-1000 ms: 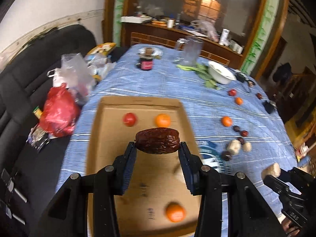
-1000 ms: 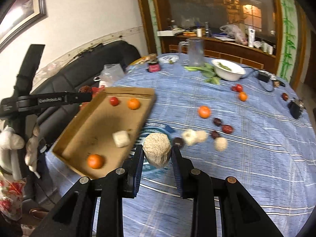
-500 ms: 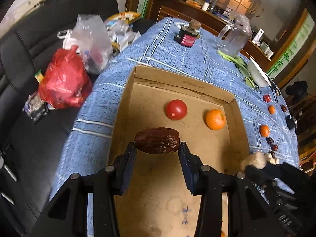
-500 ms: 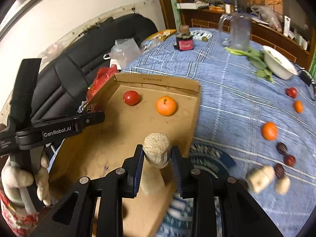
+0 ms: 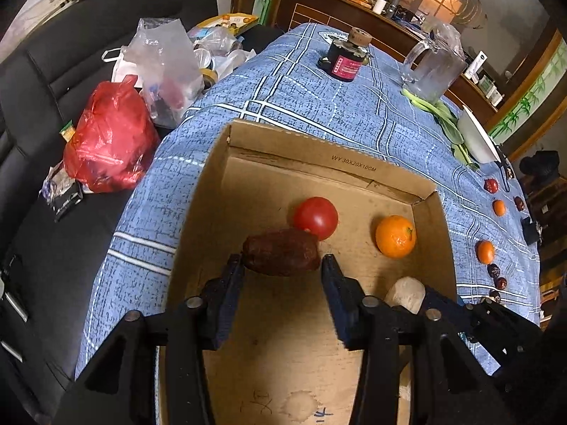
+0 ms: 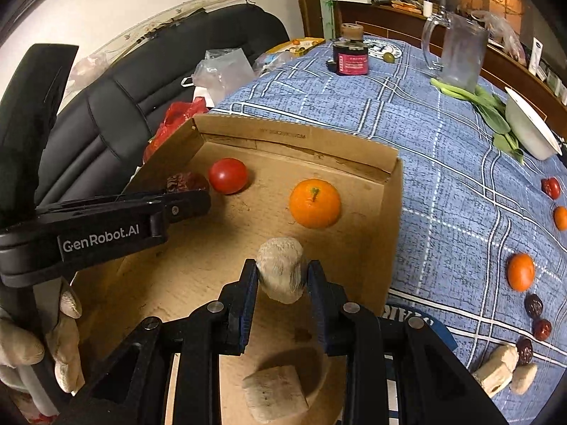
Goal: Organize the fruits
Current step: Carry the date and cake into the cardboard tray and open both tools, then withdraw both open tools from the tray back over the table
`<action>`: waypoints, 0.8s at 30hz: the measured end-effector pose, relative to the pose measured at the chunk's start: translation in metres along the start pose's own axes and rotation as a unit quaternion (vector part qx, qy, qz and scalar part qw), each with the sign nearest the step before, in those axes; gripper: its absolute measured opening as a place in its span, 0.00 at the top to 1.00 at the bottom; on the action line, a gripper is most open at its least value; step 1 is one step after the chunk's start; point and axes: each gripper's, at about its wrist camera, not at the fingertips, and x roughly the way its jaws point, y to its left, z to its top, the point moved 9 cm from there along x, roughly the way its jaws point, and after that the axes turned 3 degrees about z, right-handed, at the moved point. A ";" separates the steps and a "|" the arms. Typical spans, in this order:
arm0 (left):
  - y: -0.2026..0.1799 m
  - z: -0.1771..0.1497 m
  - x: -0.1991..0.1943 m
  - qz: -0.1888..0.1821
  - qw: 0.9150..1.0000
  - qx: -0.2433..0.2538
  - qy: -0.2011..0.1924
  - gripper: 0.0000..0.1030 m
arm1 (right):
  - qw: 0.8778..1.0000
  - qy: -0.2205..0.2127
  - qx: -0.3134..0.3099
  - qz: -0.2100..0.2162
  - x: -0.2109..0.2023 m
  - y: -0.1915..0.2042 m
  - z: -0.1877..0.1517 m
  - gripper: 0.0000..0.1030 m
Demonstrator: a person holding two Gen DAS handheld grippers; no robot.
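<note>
My left gripper is shut on a dark brown date, held over the cardboard box just in front of a red tomato. My right gripper is shut on a pale beige chunk, held over the box in front of an orange. The orange and the tomato lie on the box floor. Another beige chunk lies in the box below my right gripper. The left gripper also shows in the right wrist view.
More oranges, dates and beige chunks lie on the blue tablecloth right of the box. A dark jar, glass mug, greens and white bowl stand at the far end. Bags lie on the black sofa at left.
Both grippers have moved forward and lower over the box with their loads. The tomato and orange now sit closer to the fingertips.
</note>
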 end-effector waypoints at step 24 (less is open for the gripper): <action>-0.086 -0.100 -0.174 -0.118 0.979 0.010 -0.168 0.29 | 0.966 -0.169 0.189 0.050 -0.165 -0.079 -0.094 0.31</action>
